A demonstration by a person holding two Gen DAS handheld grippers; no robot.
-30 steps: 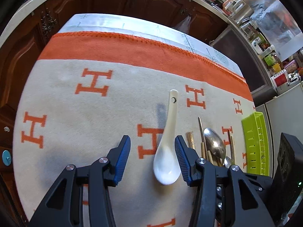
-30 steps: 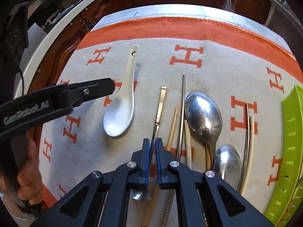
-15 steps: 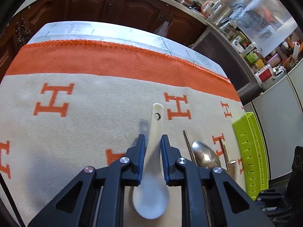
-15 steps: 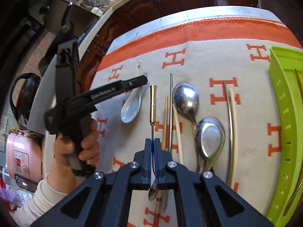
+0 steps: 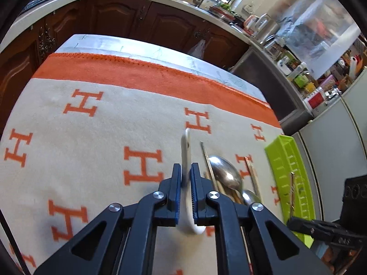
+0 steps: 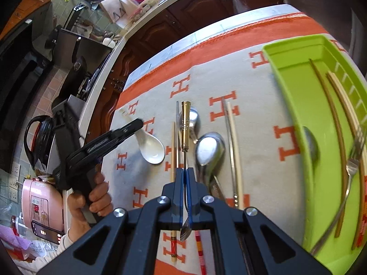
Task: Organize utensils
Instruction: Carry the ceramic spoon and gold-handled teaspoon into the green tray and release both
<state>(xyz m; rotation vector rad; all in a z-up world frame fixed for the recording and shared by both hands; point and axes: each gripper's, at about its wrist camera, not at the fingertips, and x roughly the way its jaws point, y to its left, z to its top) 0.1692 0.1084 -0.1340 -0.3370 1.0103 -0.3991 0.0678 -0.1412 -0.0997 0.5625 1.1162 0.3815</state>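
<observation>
My left gripper point(image 5: 185, 169) has its jaws closing on the handle of a white ceramic spoon point(image 5: 186, 146), and the pads press it. The spoon is tilted on its edge just above the cloth. In the right wrist view the same spoon point(image 6: 152, 147) hangs from the left gripper point(image 6: 137, 123), which a hand holds. My right gripper point(image 6: 185, 170) is shut on the thin neck of a small brass-handled spoon point(image 6: 185, 126), held above the cloth to the left of the green tray point(image 6: 296, 96).
On the orange-and-beige cloth point(image 5: 91, 151) lie two metal spoons point(image 6: 209, 149) and several chopsticks point(image 6: 234, 142). The green tray holds a fork point(image 6: 351, 167), chopsticks and a spoon. A pink rice cooker point(image 6: 41, 204) stands at the left; kitchen cabinets lie beyond the table.
The left jaws closed from wide open onto the white spoon's handle and tipped it up. The right gripper carried the small spoon up and right, toward the green tray.
</observation>
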